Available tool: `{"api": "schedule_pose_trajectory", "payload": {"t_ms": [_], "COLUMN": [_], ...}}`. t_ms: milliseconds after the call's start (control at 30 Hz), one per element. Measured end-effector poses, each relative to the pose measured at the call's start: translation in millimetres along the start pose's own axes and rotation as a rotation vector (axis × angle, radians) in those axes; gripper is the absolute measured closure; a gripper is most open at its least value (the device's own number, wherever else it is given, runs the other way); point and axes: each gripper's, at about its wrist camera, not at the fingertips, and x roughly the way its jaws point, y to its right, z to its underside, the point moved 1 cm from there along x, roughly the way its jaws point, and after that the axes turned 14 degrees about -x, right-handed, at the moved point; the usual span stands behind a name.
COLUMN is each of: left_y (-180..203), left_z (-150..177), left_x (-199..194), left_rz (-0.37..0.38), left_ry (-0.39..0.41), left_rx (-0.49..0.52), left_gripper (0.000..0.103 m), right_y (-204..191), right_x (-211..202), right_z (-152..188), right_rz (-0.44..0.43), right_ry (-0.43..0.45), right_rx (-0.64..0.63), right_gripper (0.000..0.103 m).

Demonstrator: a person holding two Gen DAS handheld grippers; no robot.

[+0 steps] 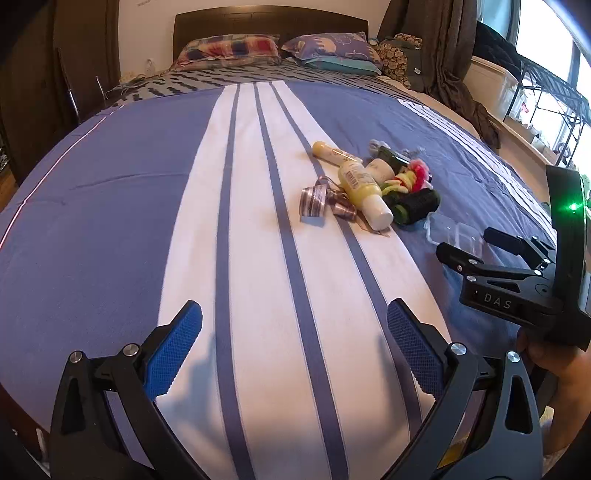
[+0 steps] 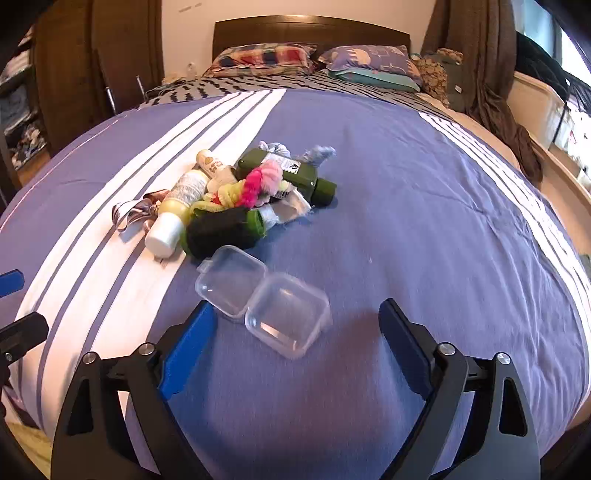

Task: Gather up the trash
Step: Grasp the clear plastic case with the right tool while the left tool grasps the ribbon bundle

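A heap of trash lies in the middle of the blue and white striped bedspread [image 1: 147, 192]: a yellow bottle with a white cap [image 1: 364, 188] [image 2: 177, 206], a cream tube [image 1: 332, 153], a dark green bottle [image 2: 291, 173], a black roll [image 2: 221, 229], pink and yellow fuzzy bits [image 2: 251, 184] and a striped ribbon [image 1: 317, 201]. Nearer me, a clear hinged plastic box [image 2: 258, 299] lies open. My right gripper [image 2: 295, 314] is open, its blue pads either side of the box and not pressing it. My left gripper [image 1: 293, 317] is open over the white stripe, short of the heap, with nothing between its fingers.
Pillows [image 2: 266, 55] and a dark headboard [image 2: 310, 27] are at the far end. A wardrobe [image 2: 74, 66] stands left, with brown curtains [image 2: 480, 59] and a window shelf [image 1: 535, 96] to the right. A hand [image 1: 554, 365] holds the right gripper [image 1: 466, 242].
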Motion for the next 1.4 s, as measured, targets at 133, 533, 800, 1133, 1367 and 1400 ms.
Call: {"api": "schedule_pose_trajectory", "payload": {"t_ms": [133, 533, 800, 1133, 1367, 1400], "left_y": [1.8, 10.4, 10.0, 11.3, 15.7, 15.5], "left_z": [-6.0, -39.8, -61.7, -66.4, -49.2, -46.9], "left_x": [10.8, 45.3, 67.4, 79.4, 51.4, 47.1], "left_rz": [0.0, 0.011, 0.015, 0.063, 0.072, 0.07], "left_ry": [-0.012, -0.001, -0.004, -0.04, -0.013, -0.007], "left_rx": [0.006, 0.021, 0.042, 0.056, 0.067, 0.064], "left_gripper": [0.008, 0.011, 0.038, 0.089, 0.1, 0.1], "right_y": [0.4, 4.3, 3.2, -0.1, -5.2, -6.2], "right_x": [6.7, 3.5, 1.2, -5.1, -20.4, -23.6], "right_z": [-10.1, -8.8, -1.9, 1.9, 11.7, 13.9], "right_rz": [-0.023, -0.087, -0.083, -0.082, -0.088, -0.088], "right_ry": [-0.006, 0.014, 0.03, 0.043, 0.045, 0.045], "right_rx": [-0.02, -0.01, -0.01, -0.001, 0.012, 0.012], "right_gripper": [0.019, 0.06, 0.065, 0.07, 0.071, 0.071]}}
